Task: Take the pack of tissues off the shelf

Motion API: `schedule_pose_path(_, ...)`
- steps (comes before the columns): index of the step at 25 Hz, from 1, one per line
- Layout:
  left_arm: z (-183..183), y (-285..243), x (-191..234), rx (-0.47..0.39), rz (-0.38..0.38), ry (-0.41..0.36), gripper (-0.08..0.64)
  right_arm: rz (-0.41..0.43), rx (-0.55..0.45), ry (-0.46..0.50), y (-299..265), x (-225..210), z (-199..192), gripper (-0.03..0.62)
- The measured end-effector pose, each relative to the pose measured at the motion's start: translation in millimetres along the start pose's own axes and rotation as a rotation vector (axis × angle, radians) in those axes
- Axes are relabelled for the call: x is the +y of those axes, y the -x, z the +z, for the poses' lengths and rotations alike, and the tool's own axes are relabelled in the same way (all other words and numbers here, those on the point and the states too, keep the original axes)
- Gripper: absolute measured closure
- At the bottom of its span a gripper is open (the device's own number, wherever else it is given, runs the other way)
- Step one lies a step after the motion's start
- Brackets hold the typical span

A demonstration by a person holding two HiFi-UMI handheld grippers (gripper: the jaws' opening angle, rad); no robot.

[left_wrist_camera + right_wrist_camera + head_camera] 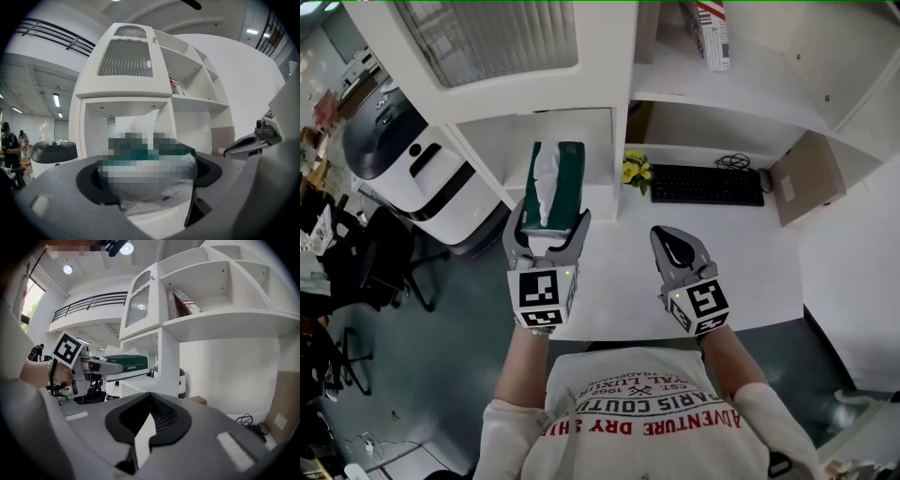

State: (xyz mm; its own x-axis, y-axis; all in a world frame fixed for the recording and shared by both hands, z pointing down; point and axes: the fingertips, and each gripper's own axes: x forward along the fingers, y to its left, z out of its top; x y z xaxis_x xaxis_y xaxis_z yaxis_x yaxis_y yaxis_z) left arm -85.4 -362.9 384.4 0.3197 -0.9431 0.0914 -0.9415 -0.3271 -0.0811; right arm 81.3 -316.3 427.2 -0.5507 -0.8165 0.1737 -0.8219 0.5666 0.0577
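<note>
The pack of tissues (pixel 555 183) is a dark green packet with a white tissue sticking out of its top. My left gripper (pixel 548 220) is shut on its near end and holds it in the air in front of the lower shelf compartment (pixel 581 127). In the left gripper view the pack (pixel 150 164) fills the space between the jaws, with the white shelf unit (pixel 126 93) behind it. My right gripper (pixel 673 246) hangs over the white desk (pixel 628 281), shut and empty. The right gripper view shows the pack (pixel 129 363) in the left gripper (pixel 101 366), left of the shelf column.
A black keyboard (pixel 707 184), yellow flowers (pixel 637 170) and a brown cardboard panel (pixel 809 176) sit at the back of the desk. A book (pixel 712 33) stands on the upper shelf. A white and black machine (pixel 403 155) and office chairs (pixel 380 262) are on the left.
</note>
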Motion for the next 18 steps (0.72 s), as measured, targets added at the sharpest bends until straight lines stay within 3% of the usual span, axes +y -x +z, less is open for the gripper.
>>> schedule_pose_path(7, -16.6, 49.5, -28.8, 0.024, -0.007, 0.008, 0.117, 0.011, 0.009, 0.003, 39.7, 14.9, -9.7, 0.592)
schedule_pose_path(18, -52.2, 99.3, -67.5, 0.058, -0.079, 0.038, 0.117, -0.002, 0.008, -0.017, 75.6, 21.4, -19.9, 0.592)
